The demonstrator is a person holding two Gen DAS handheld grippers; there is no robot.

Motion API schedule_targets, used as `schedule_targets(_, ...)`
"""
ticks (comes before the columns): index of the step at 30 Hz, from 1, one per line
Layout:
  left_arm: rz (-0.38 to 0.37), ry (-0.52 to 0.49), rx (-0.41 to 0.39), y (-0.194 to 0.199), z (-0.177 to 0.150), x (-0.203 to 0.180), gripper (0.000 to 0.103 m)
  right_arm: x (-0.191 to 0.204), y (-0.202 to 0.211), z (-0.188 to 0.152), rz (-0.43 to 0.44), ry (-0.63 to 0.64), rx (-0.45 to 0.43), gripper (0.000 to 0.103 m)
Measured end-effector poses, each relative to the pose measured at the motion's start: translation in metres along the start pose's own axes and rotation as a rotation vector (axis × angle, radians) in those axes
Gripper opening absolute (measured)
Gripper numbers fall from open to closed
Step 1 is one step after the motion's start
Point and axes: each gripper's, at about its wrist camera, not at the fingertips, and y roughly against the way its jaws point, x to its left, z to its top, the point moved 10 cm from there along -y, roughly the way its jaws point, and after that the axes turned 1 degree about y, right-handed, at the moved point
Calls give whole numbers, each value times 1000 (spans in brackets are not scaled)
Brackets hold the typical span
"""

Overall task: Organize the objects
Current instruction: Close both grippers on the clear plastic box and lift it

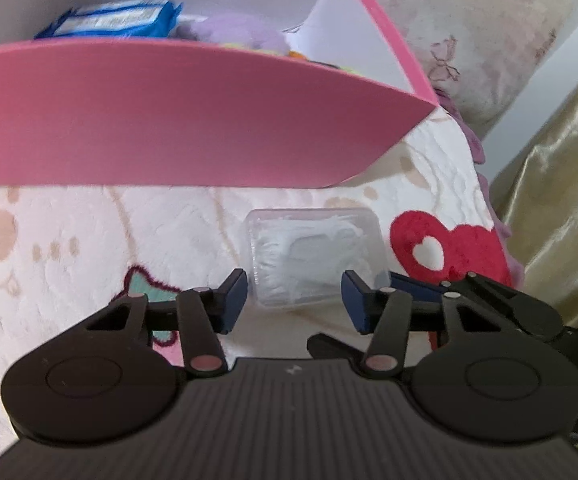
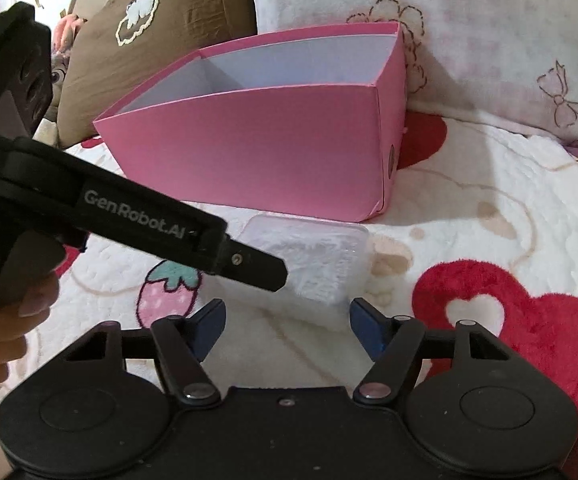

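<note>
Pink box [image 1: 169, 120] contents half hidden by its wall. Clear plastic case [image 1: 313, 256], whitish bits inside, blurry. Left gripper [image 1: 294, 300] & right gripper [image 2: 285, 328]: jaws apart, pads not on the case.

A matt pink cardboard box [image 2: 257, 148] sits on a fluffy plush blanket [image 2: 489, 208], near a clear glossy plastic case [image 1: 313, 256].

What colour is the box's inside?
White inside the pink cardboard box; clearest in the right wrist view.
</note>
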Motion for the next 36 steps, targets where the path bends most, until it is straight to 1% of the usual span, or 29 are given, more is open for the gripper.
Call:
schedule_targets(1,-2,14,0,-1,0,4,51,-2,-4,0,-11,-1,3,74)
schedule_targets(2,-6,27,-4,-3,1,7,54,-5,-8,1,-20,-8,12,74)
schedule_targets(4,-27,44,-13,-6,2,11,54,-10,-18,0,-35,-25,25,76)
schedule_targets(6,-46,62,-14,-9,3,13,54,-13,-24,0,-29,-45,17,84)
schedule_targets(9,-67,85,-20,-12,4,13,53,-11,-30,1,-7,-81,-1,92)
schedule_targets(10,-70,89,-22,-13,4,12,51,-9,-31,2,-8,-83,-2,92)
schedule_targets(16,-52,92,-36,-13,3,8,51,1,-40,-1,-101,-37,26,95)
schedule_targets(19,-60,98,-31,-13,3,7,50,2,-41,-2,-158,-10,50,92)
schedule_targets(22,-64,100,-30,-13,3,5,50,-2,-38,-3,-162,-31,76,91)
schedule_targets(24,-62,94,-34,-12,3,5,50,-3,-36,-3,-168,-29,79,87)
schedule_targets(26,-64,101,-37,-11,3,3,50,-2,-34,-4,-154,-34,69,81)
schedule_targets(27,-64,100,-37,-11,3,2,50,-2,-32,-4,-154,-33,62,80)
schedule_targets(28,-63,100,-37,-11,3,1,50,-1,-31,-5,-154,-21,55,80)
schedule_targets(30,-61,100,-40,-11,3,2,51,-1,-29,-8,-162,6,41,73)
schedule_targets(34,-53,82,-51,-8,4,0,51,2,-27,-8,-177,49,27,68)
schedule_targets(36,-47,76,-60,-7,4,1,51,4,-26,-7,-178,60,25,63)
